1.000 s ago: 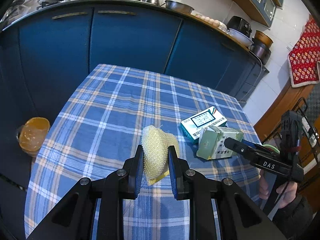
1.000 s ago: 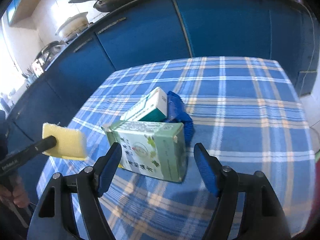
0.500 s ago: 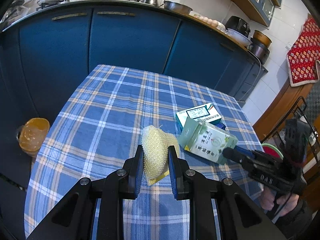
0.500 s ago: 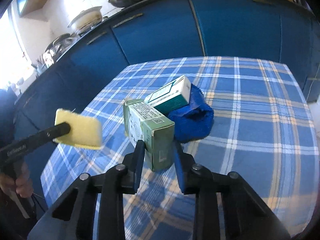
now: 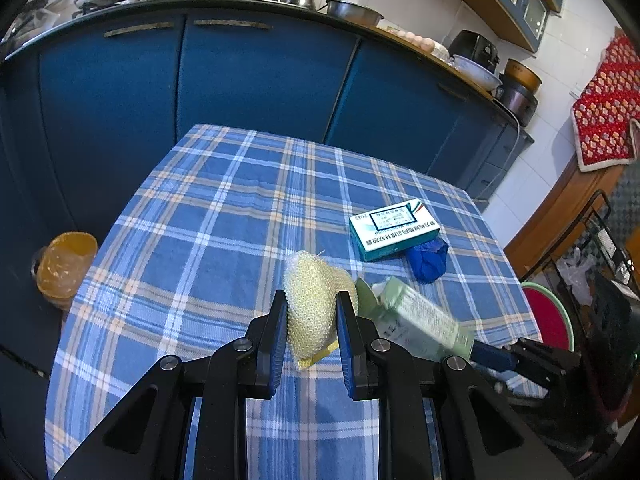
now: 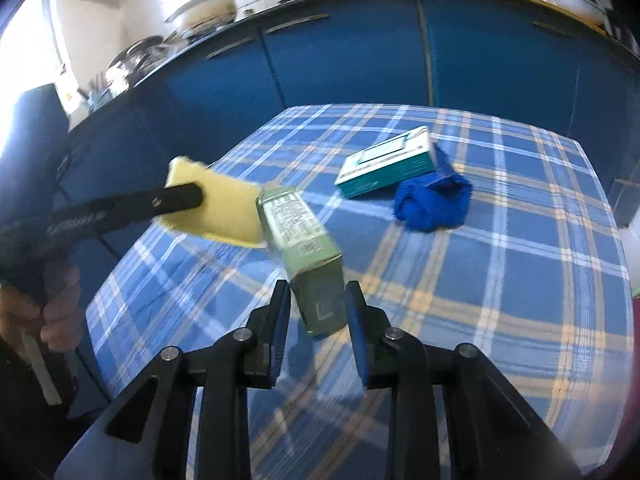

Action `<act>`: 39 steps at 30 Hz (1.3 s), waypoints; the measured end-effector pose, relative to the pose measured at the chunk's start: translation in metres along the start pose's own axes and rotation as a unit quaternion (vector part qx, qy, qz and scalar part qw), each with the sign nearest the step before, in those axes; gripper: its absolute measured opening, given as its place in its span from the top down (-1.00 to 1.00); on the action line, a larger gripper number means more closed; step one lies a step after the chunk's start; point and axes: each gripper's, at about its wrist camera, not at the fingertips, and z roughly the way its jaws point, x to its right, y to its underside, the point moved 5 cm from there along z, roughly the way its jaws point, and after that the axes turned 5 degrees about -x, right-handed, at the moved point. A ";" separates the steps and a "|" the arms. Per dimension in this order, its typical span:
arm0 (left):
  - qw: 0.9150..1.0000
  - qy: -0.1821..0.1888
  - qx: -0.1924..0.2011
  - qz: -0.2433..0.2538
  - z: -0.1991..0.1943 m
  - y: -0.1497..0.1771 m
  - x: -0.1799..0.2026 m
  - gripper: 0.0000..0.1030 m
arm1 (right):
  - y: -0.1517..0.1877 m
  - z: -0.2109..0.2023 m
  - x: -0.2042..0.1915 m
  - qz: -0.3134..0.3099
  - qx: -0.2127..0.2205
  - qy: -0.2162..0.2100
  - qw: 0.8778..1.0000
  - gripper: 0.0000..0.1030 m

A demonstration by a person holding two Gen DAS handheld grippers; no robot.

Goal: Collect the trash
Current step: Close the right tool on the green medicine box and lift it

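**op_remote:** My right gripper [image 6: 316,312] has just gone from wide apart around the green carton [image 6: 308,248] to clamped on it. A second ago that carton lay on the checked tablecloth [image 6: 500,280] against the teal box [image 6: 386,168]; now it's lifted and swung over toward the yellow sponge [image 5: 310,312]. The jaws read as easing open a touch, but the pads still look pressed on the carton. Left gripper [image 5: 312,332] hasn't budged, pinched on the sponge.

**kitchenlurker:** So two bits of trash in hand. What's left?

**op_remote:** The teal box and the blue cloth [image 6: 432,204] beside it, both on the table. No bin I can be sure of; there's an orange lined tub [image 5: 66,264] on the floor, maybe. The carton's blurred, print unreadable.
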 end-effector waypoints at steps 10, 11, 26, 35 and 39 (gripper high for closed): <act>1.000 0.005 -0.001 -0.001 -0.004 0.008 0.000 0.55 | -0.001 -0.001 -0.014 -0.038 0.011 0.028 0.999 -0.06; 1.000 0.004 0.000 -0.002 -0.005 0.008 -0.001 0.55 | -0.003 0.000 -0.014 -0.036 0.013 0.026 0.999 -0.07; 1.000 -0.004 0.008 -0.005 -0.014 0.011 -0.009 0.55 | -0.011 0.010 -0.009 0.025 0.021 0.012 0.999 0.96; 1.000 -0.005 0.013 -0.001 -0.017 0.012 -0.006 0.55 | -0.009 -0.010 0.001 0.045 0.030 0.008 0.999 0.91; 1.000 -0.006 0.016 -0.003 -0.018 0.011 -0.007 0.55 | -0.014 -0.013 -0.001 0.041 0.036 0.014 0.998 0.01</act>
